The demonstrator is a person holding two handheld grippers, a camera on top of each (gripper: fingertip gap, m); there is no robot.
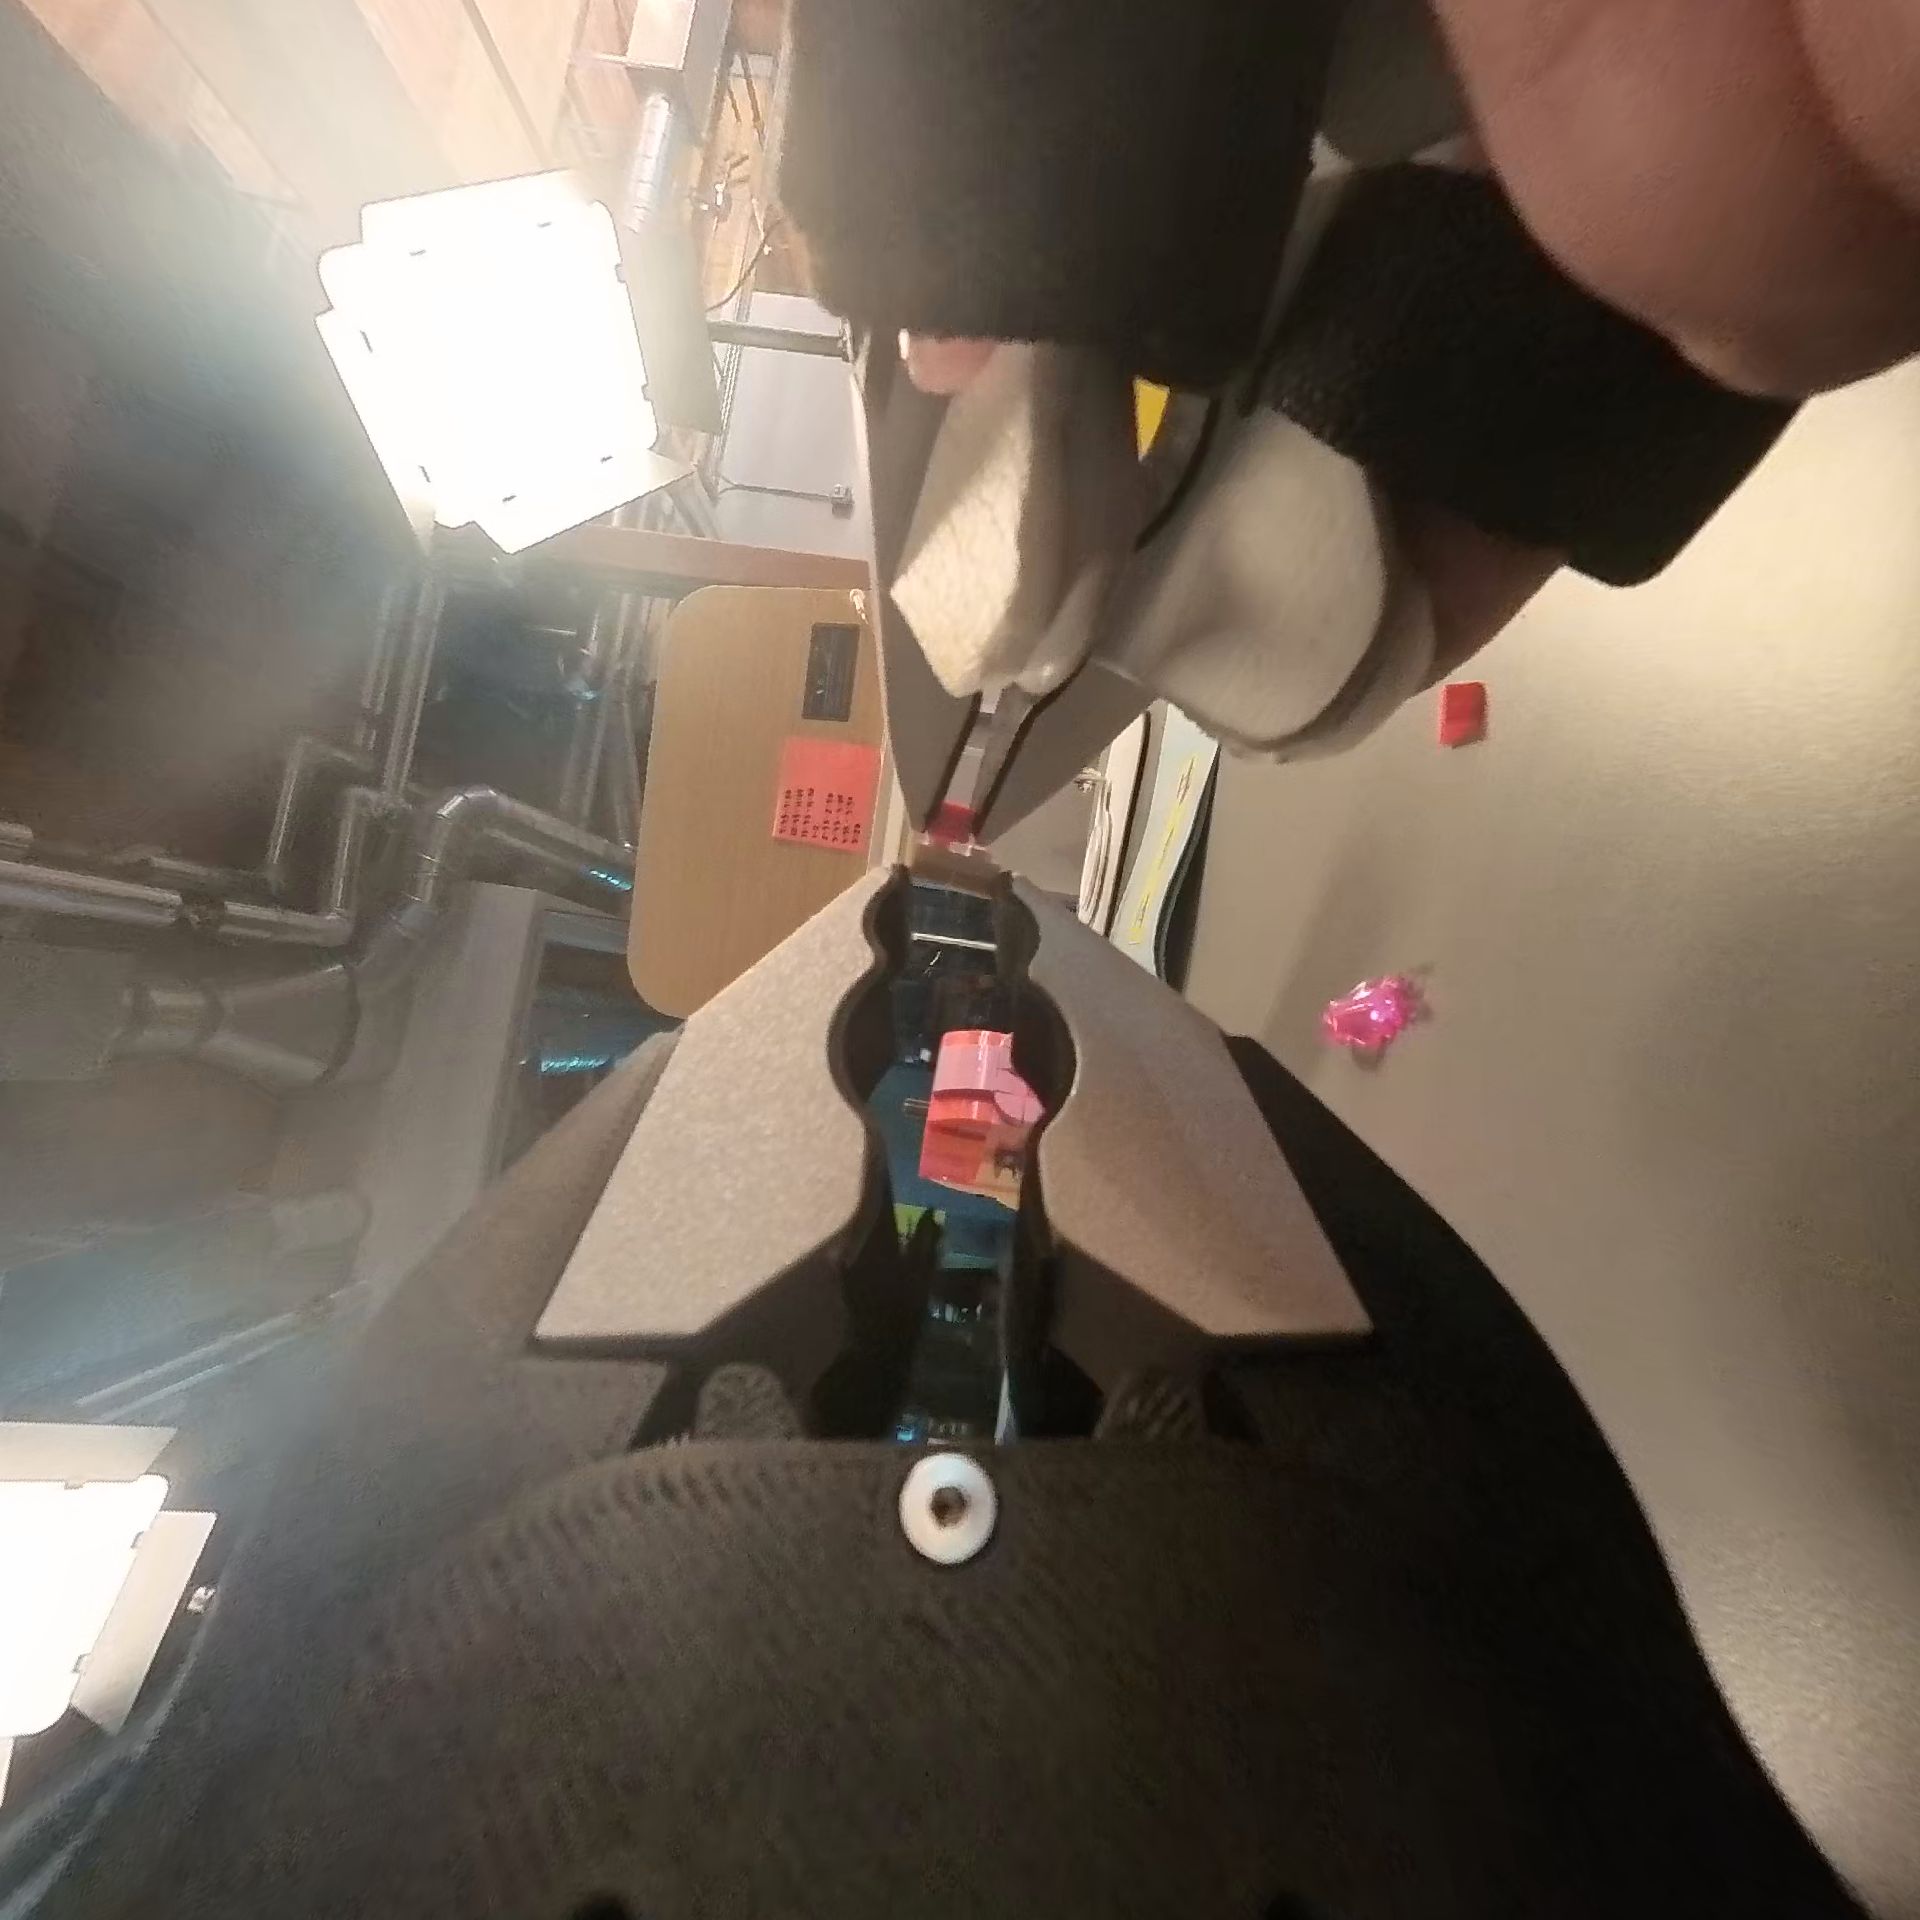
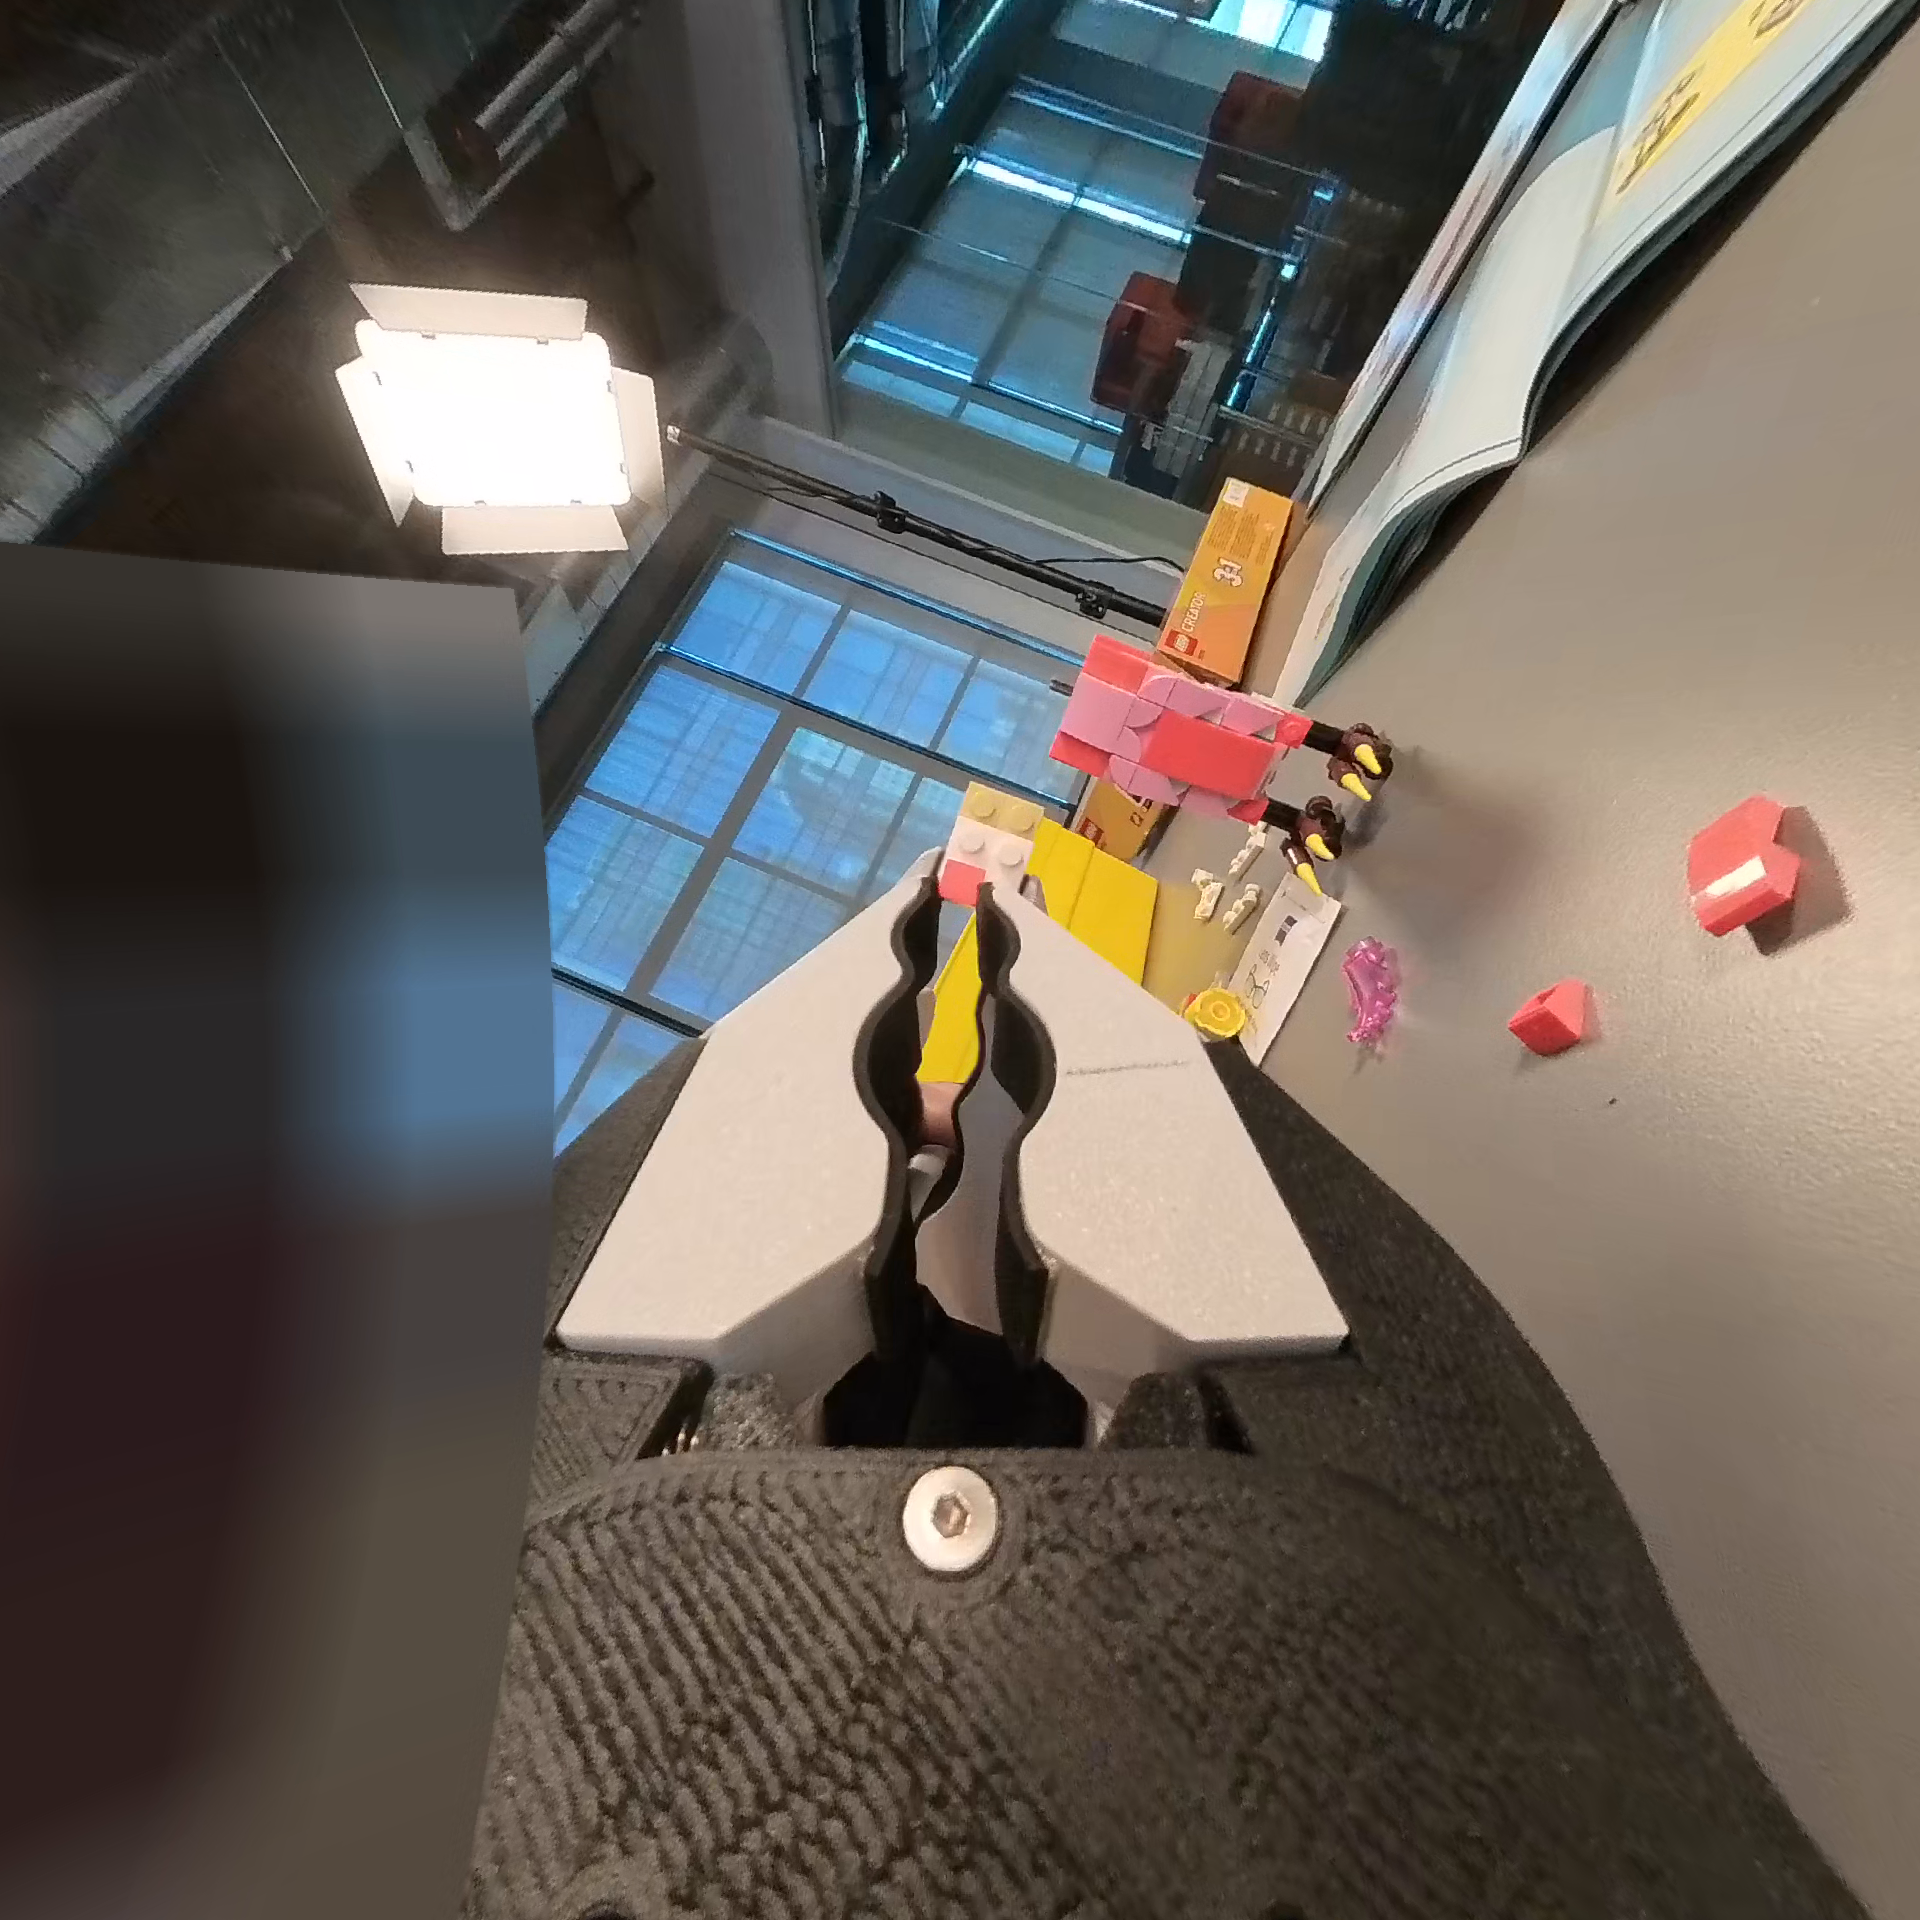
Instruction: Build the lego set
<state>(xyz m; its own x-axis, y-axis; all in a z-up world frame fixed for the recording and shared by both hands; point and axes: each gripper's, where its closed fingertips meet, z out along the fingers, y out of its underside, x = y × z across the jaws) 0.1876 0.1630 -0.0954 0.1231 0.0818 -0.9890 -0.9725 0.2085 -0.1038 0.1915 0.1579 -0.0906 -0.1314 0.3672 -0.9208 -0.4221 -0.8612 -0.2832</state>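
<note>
Pinching a small brick assembly [image 2: 987, 847] of coral, white and pale yellow plates, your right hand-held gripper [image 2: 958, 896] has its fingertips nearly together on the coral end, the rest sticking out past the tips. Your left hand-held gripper [image 1: 954, 873] meets it tip to tip: a thin pale plate [image 1: 951, 854] sits across its fingertips, and the other gripper's narrow tips, with a bit of red brick between them, touch it from above. Whether the left pads press on that plate, you cannot tell. On the grey surface [image 2: 1662, 1143] stands a pink and coral brick bird body [image 2: 1174, 743] on dark legs with yellow claws. Near it lie two loose coral bricks [image 2: 1745, 878], a translucent pink piece [image 2: 1371, 987], a yellow round piece [image 2: 1218, 1013], small white pieces [image 2: 1231, 894], an orange box [image 2: 1226, 582] and an open booklet [image 2: 1558, 312].
</note>
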